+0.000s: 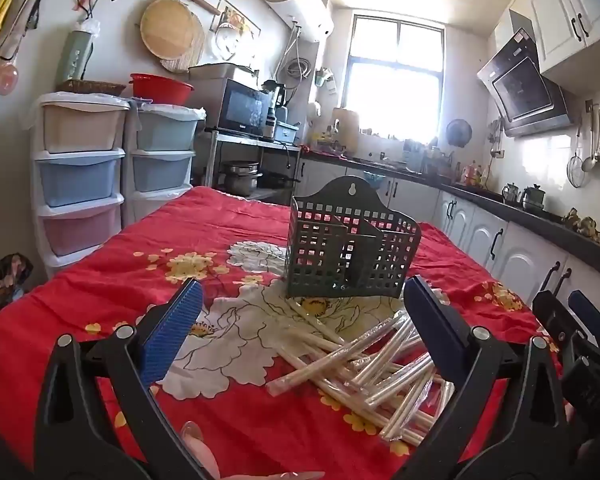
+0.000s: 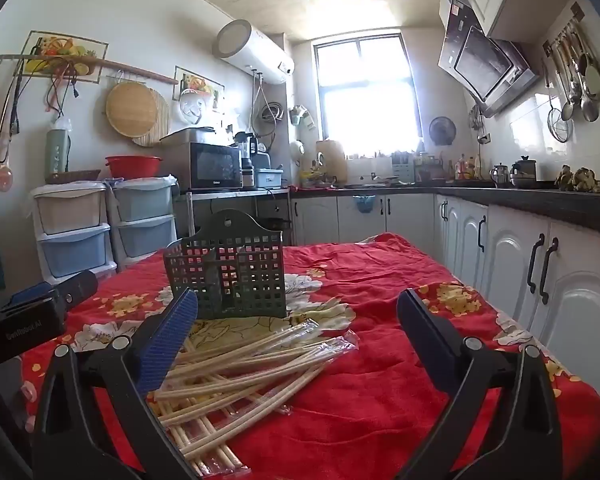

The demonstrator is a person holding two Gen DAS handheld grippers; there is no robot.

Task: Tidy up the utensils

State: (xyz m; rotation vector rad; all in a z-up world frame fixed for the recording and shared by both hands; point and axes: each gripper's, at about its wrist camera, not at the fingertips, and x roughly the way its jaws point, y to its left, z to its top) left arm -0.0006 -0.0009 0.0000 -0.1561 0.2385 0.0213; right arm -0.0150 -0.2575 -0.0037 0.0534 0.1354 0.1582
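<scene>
A pile of wrapped wooden chopsticks lies on the red flowered tablecloth, just in front of a dark green perforated utensil holder that stands upright. My left gripper is open and empty, hovering above the cloth with the pile near its right finger. My right gripper is open and empty, with the chopsticks under its left finger and the holder just beyond. The right gripper also shows at the right edge of the left wrist view.
Plastic drawer towers stand left of the table. White cabinets under a dark counter run along the right and back. A microwave sits on a metal rack behind the table. The left gripper's body shows at left.
</scene>
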